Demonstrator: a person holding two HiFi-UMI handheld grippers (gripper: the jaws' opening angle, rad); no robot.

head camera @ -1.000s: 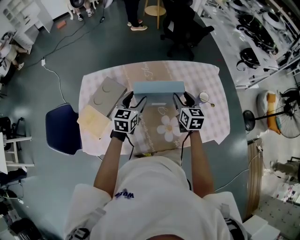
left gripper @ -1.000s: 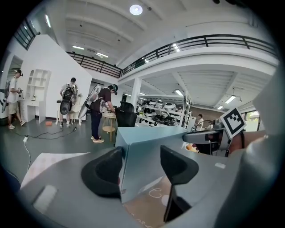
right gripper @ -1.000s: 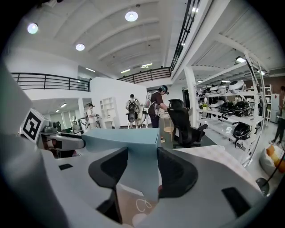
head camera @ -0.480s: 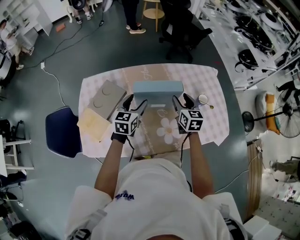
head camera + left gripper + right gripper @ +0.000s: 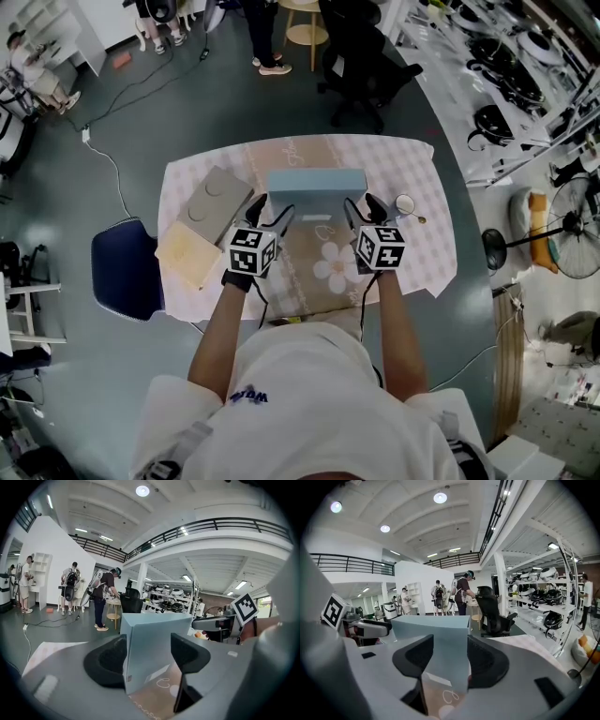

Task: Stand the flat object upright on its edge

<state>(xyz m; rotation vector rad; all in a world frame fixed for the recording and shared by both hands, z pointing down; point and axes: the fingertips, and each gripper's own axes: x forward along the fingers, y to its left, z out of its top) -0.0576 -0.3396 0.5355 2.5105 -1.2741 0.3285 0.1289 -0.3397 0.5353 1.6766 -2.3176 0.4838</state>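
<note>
A light blue flat box point(image 5: 316, 183) stands upright on its long edge across the middle of the table point(image 5: 412, 169), its broad face towards me. My left gripper point(image 5: 270, 206) sits at its left end and my right gripper point(image 5: 364, 206) at its right end. In the left gripper view the box's corner point(image 5: 154, 644) lies between the open jaws: the outer pad point(image 5: 110, 660) is beside the end face and the inner pad is in front of the broad face. The right gripper view mirrors this around the box point(image 5: 440, 634). Neither pair of pads clamps the box.
A grey flat box point(image 5: 216, 197) and a pale wooden board point(image 5: 190, 253) lie on the table's left part. A small round glass thing point(image 5: 406, 202) lies at the right. A blue chair point(image 5: 127, 267) stands left of the table, a black office chair point(image 5: 361, 66) beyond it.
The box and both grippers keep their places at its ends. Only the head view has shifted slightly.
</note>
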